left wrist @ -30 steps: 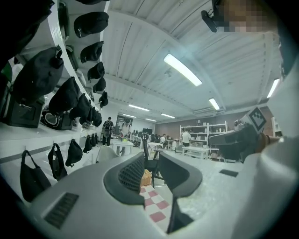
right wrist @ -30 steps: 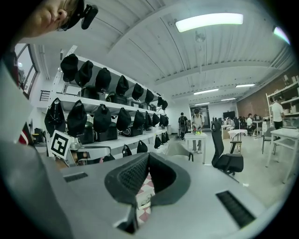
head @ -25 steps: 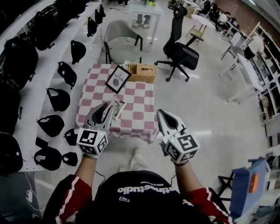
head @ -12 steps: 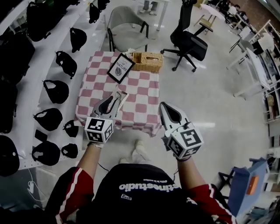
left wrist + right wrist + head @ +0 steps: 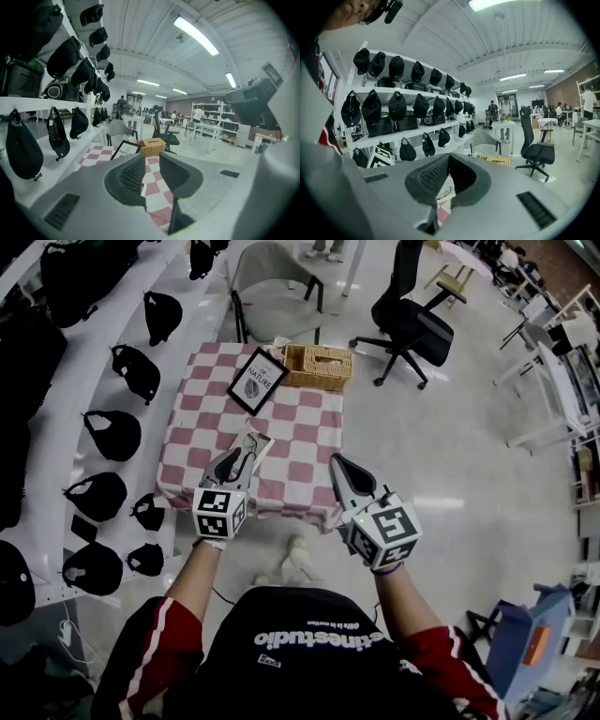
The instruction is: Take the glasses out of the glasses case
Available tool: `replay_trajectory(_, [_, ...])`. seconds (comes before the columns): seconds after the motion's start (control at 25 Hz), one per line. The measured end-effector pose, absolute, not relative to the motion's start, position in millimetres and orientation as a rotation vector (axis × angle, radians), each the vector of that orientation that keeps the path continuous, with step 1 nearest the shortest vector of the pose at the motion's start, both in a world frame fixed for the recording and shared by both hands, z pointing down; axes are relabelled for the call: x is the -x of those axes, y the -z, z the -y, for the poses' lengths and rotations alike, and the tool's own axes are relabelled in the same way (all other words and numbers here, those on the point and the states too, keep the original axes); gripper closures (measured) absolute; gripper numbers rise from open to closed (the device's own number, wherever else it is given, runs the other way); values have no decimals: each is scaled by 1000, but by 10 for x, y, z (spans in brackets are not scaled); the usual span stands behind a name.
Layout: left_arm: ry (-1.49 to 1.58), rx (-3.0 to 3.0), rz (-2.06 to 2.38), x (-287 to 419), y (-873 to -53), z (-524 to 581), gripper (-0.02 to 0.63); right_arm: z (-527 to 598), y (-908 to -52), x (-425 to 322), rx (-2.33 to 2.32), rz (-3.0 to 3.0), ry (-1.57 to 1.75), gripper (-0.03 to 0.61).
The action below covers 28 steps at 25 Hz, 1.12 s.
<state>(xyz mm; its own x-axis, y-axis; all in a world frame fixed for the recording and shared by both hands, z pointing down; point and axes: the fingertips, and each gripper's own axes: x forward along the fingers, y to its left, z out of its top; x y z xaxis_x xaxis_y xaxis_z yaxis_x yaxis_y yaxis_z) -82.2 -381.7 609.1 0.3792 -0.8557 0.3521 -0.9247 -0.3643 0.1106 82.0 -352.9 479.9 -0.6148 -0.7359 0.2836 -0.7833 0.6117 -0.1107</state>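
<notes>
A white flat glasses case [image 5: 251,444] with a line drawing on it lies near the front of the pink-checked table [image 5: 309,442]. Its near end is hidden by my left gripper [image 5: 233,455], which hovers over it with jaws a little apart and nothing between them. In the left gripper view [image 5: 151,157] only checked cloth shows in the gap. My right gripper [image 5: 337,463] is to the right, above the table's front edge, tips together. In the right gripper view [image 5: 448,155] a strip of the case [image 5: 445,193] shows behind the jaws. I see no glasses.
A black-framed picture [image 5: 256,379] and a wicker box [image 5: 319,367] stand at the table's far end. Behind it are a grey chair [image 5: 272,268] and a black office chair [image 5: 412,306]. White shelves with black caps [image 5: 112,432] run along the left.
The person has stepped closer to the table. Both grippers have moved forward; the left one now reaches over the white case's near end.
</notes>
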Motion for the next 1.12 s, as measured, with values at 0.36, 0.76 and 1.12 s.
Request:
replay_trajectory(0.36, [-436, -2243, 1548, 805, -6699, 4027, 520, 3953, -5296, -789, -1191, 2613, -380, 575])
replay_trajectory(0.76, [-542, -2133, 1520, 773, -7388, 4313, 520, 4206, -5695, -839, -1144, 2596, -435, 575])
replay_trajectory(1.12, [-627, -2019, 1512, 821, -7950, 4462, 520, 4323, -5931, -988, -1103, 2557, -491, 575])
